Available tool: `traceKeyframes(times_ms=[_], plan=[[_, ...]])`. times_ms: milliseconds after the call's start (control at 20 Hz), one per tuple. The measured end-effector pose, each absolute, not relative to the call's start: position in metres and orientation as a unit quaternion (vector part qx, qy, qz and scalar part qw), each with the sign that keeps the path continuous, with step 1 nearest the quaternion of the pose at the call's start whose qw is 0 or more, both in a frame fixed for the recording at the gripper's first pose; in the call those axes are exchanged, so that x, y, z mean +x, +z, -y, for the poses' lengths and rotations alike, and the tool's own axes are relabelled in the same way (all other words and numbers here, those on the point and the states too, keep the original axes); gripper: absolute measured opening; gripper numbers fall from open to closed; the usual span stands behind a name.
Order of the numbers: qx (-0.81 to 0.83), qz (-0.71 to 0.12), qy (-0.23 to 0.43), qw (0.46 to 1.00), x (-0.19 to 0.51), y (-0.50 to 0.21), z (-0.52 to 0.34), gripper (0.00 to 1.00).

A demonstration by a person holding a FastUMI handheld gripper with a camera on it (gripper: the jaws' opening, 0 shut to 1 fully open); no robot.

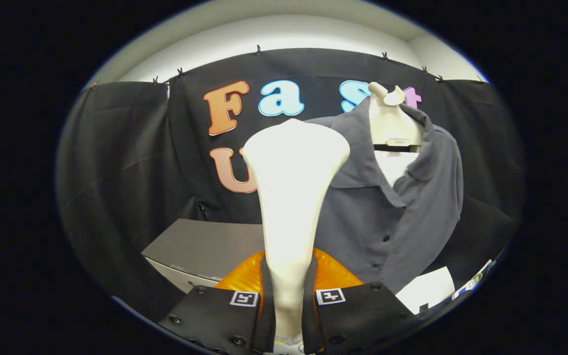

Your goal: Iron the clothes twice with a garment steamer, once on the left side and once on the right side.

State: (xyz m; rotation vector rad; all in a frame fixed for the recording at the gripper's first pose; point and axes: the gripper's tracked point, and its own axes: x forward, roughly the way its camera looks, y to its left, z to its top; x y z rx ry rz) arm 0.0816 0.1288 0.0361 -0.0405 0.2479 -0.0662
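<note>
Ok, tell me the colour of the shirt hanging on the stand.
Plain grey shirt, buttoned, seen best in the gripper view, beyond the white steamer the gripper is shut on.

Gripper clamped on the steamer handle, shirt hanging just beyond.

Both fingers press the narrow neck of a cream-white plastic garment steamer from either side; it stands upright between them, widening to a flared head at the top. Just ahead and to the right of it, a grey button-front collared shirt hangs on a cream plastic hanger, collar open, placket tilted; the steamer head overlaps the shirt's left shoulder in view, contact unclear. Grey flat-topped box-shaped worktop sits behind the fingers to the left. White sheet of paper lies low right, under the shirt hem.
</note>
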Motion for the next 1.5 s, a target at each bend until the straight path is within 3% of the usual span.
traceKeyframes(times_ms=[500,1500], plan=[[-0.016,-0.107,-0.059,0.992,0.09,0.045,-0.039,0.29],[-0.012,-0.147,-0.061,0.987,0.131,-0.023,0.014,0.29]])
